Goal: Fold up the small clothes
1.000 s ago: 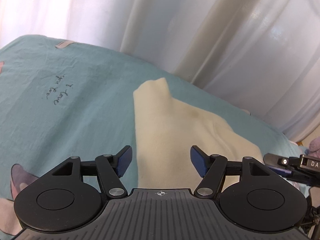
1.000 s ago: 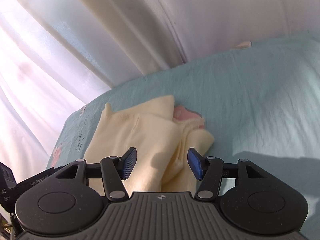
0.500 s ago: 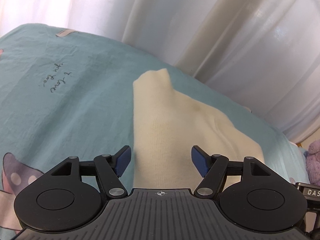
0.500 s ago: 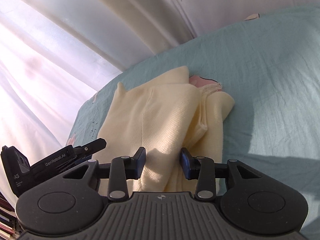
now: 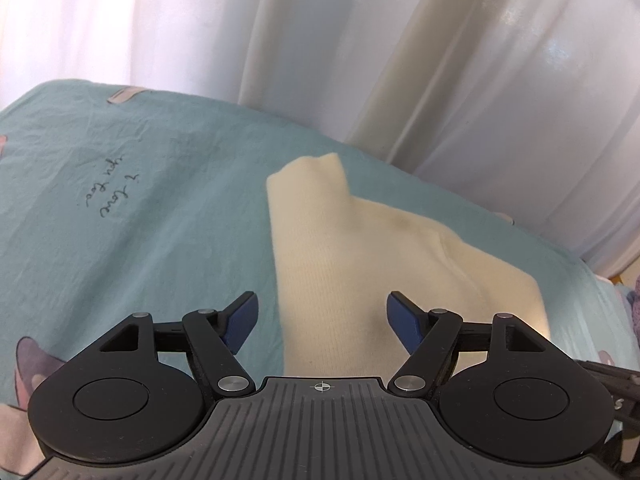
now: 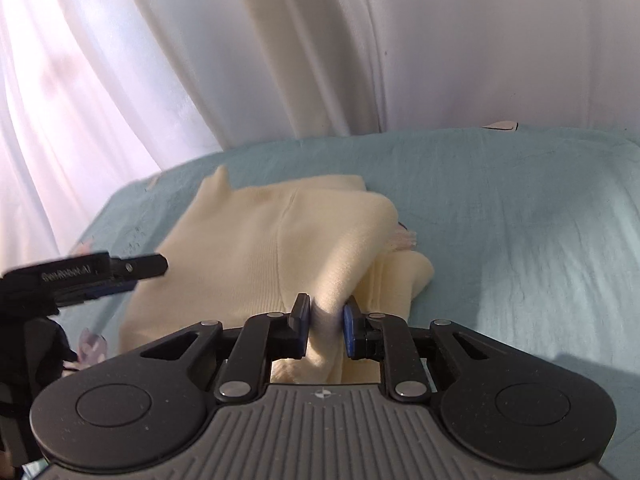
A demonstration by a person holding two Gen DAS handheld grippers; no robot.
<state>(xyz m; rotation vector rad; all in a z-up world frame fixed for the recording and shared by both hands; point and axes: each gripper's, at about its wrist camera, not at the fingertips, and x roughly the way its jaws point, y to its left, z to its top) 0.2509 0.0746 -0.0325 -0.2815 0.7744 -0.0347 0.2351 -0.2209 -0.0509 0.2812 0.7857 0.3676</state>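
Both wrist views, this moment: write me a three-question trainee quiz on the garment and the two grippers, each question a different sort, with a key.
1. True or false: the right gripper has a bunched ridge of the cream garment between its fingers.
2. Multiple choice: the left gripper is
A. clamped on a sleeve
B. wide apart above the garment, pads touching no cloth
C. out of view
3. Fill in: the garment lies on a ____ bedsheet printed with handwriting.

Key
1. True; its jaws are closing on the fold.
2. B; its jaws are opening.
3. Teal.
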